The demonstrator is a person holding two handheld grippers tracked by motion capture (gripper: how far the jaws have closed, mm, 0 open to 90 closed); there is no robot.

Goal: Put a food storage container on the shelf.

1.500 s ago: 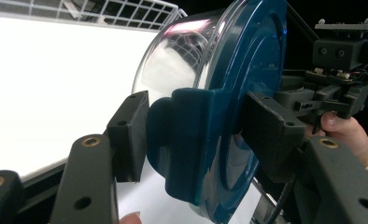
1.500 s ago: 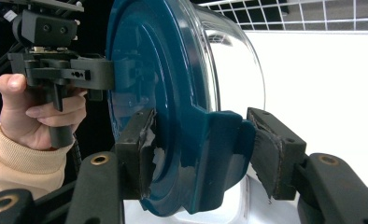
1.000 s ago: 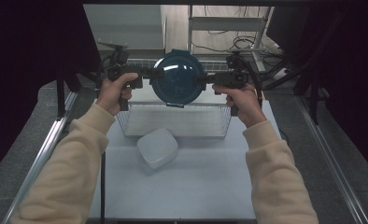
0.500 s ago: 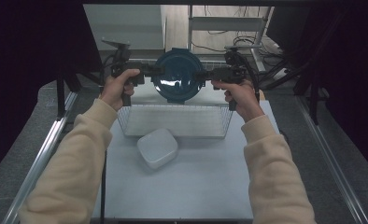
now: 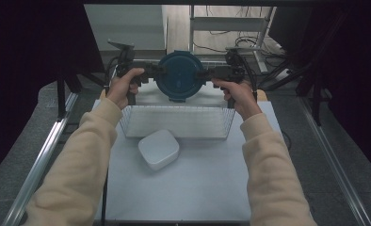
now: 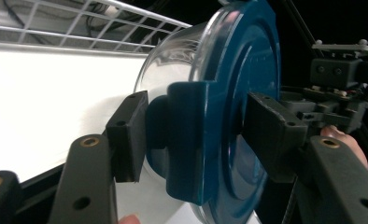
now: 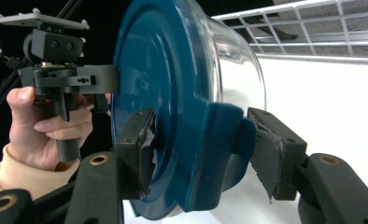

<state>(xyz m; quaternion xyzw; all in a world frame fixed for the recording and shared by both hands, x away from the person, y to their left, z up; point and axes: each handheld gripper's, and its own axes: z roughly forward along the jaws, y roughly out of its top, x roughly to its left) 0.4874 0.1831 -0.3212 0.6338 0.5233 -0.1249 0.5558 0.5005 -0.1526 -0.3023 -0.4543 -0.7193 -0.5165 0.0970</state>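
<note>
Container clamped between left hand-held gripper, right hand-held gripper

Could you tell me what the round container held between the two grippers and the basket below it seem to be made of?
Container body: clear, glossy, showing reflections; likely glass or hard plastic. Its lid: opaque dark blue with a smooth moulded sheen and side clips, probably plastic. Basket: thin pale wires in a grid, apparently coated metal.
</note>
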